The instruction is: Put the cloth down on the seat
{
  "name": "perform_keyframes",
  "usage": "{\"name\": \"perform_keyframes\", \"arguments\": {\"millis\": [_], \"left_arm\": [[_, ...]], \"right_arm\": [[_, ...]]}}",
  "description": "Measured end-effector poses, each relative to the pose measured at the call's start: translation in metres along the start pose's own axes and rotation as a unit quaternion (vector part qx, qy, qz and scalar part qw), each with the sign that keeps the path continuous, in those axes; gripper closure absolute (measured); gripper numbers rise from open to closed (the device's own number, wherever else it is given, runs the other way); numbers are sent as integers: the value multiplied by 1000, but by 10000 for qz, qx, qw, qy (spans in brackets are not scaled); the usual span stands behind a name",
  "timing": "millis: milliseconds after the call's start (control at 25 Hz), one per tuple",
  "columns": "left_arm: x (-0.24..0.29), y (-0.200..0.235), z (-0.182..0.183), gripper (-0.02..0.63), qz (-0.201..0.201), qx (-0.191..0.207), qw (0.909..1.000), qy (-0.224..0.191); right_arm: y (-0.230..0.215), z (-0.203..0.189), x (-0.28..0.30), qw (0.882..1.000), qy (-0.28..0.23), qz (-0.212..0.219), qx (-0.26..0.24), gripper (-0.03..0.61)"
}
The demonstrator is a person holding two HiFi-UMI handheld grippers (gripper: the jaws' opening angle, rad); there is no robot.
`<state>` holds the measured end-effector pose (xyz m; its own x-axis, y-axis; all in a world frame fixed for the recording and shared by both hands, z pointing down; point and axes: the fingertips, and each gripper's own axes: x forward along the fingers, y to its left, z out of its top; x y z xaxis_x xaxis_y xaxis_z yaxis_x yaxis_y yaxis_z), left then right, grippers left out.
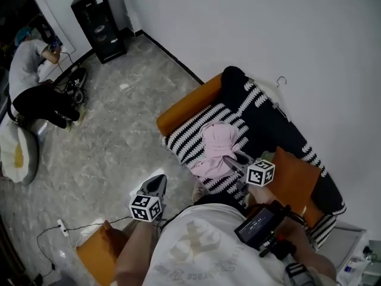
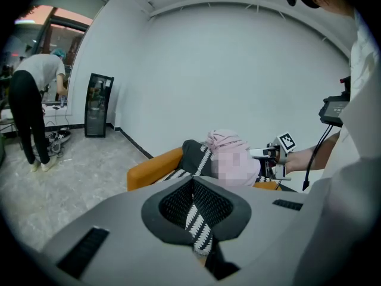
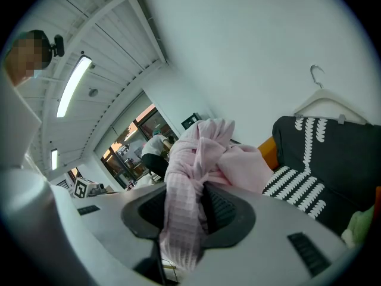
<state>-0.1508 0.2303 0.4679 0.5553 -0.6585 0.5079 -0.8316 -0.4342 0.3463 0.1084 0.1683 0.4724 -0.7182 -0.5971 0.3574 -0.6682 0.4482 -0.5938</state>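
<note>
A pink cloth (image 1: 215,148) hangs bunched over the seat of an orange sofa (image 1: 189,104), which wears a black-and-white striped cover (image 1: 193,134). My right gripper (image 1: 236,161) is shut on the cloth (image 3: 196,159), which spills out between its jaws and drapes down in front of them in the right gripper view (image 3: 190,214). My left gripper (image 1: 156,184) is over the floor, left of the sofa and apart from it. Its jaws (image 2: 194,210) stand slightly apart and empty, with the striped cover showing through the gap. From there I see the cloth (image 2: 227,140) and the right gripper (image 2: 269,154) beyond.
An orange cushion (image 1: 295,181) lies on the sofa's right end. A hanger (image 1: 280,82) is on the white wall. A person (image 1: 33,82) crouches at the far left near a black cabinet (image 1: 98,22). A cable and power strip (image 1: 62,226) lie on the floor.
</note>
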Motion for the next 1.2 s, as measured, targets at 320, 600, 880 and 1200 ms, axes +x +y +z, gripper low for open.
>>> {"name": "perform_keyframes", "arguments": {"millis": [320, 600, 880, 1200], "left_arm": [[56, 3, 42, 601, -115, 223, 9993, 287], [107, -2, 69, 601, -214, 420, 9978, 466], [124, 4, 78, 601, -98, 402, 9976, 561], [127, 25, 67, 601, 60, 159, 9976, 678]], "right_arm": [[-38, 27, 25, 9988, 326, 62, -372, 423], [-74, 37, 36, 9974, 487, 85, -521, 423], [-88, 37, 55, 9927, 892, 215, -787, 423], [-92, 26, 94, 9790, 1582, 442, -1208, 423]]}}
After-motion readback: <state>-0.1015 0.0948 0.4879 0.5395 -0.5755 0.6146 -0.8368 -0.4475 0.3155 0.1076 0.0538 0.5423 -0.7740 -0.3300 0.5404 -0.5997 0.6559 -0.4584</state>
